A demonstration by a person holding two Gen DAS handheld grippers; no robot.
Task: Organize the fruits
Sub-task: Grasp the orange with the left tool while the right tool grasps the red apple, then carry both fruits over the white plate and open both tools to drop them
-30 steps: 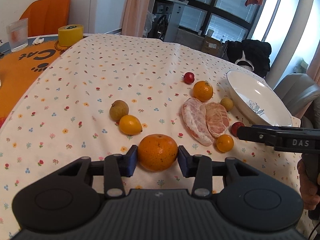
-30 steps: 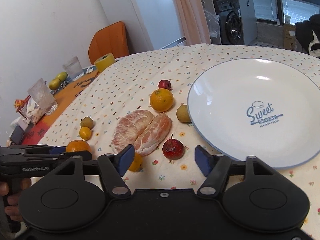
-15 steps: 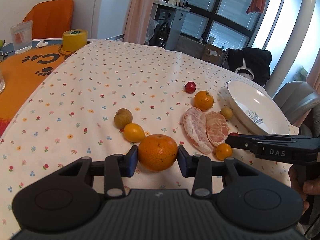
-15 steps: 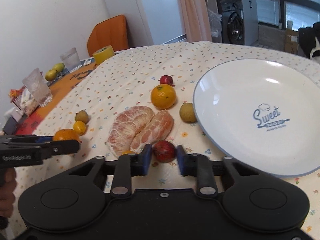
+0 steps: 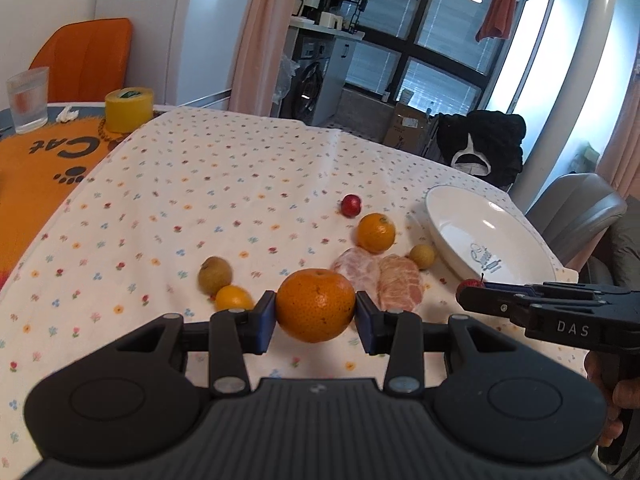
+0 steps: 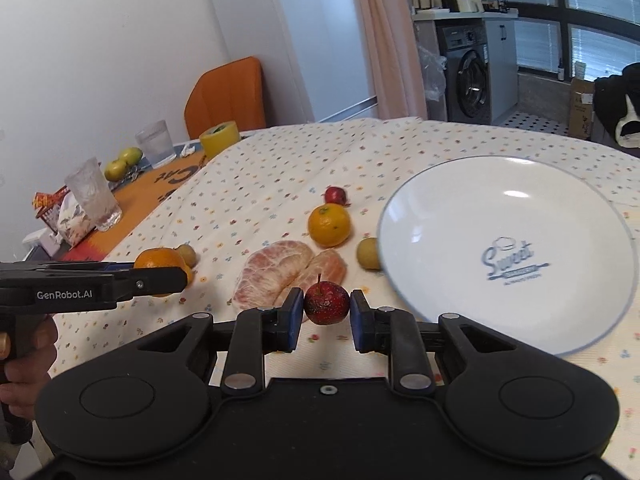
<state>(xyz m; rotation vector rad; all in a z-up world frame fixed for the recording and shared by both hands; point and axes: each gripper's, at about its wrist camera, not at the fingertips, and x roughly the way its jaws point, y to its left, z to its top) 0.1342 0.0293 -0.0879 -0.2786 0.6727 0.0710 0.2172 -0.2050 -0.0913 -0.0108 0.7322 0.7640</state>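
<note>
My left gripper (image 5: 315, 312) is shut on a large orange (image 5: 315, 305) and holds it above the flowered tablecloth. My right gripper (image 6: 326, 307) is shut on a small red apple (image 6: 326, 303), lifted just left of the white plate (image 6: 560, 204). On the cloth lie two peeled citrus halves (image 6: 280, 274), another orange (image 6: 329, 225), a second small red fruit (image 6: 335, 196), a pale yellow fruit (image 6: 369, 253) by the plate rim, a brownish fruit (image 5: 215, 275) and a small yellow-orange fruit (image 5: 234, 298). The plate (image 5: 480, 236) holds no fruit.
A yellow tape roll (image 5: 129, 109) and a glass (image 5: 27, 98) stand at the far left on an orange mat (image 5: 36, 160). Another glass (image 6: 93, 196), two green fruits (image 6: 122, 164) and snack packets lie there too. An orange chair (image 6: 226, 96) and a grey chair (image 5: 580, 212) flank the table.
The right gripper closed on the small red apple and lifted it off the cloth. The left gripper rose with the orange still held.
</note>
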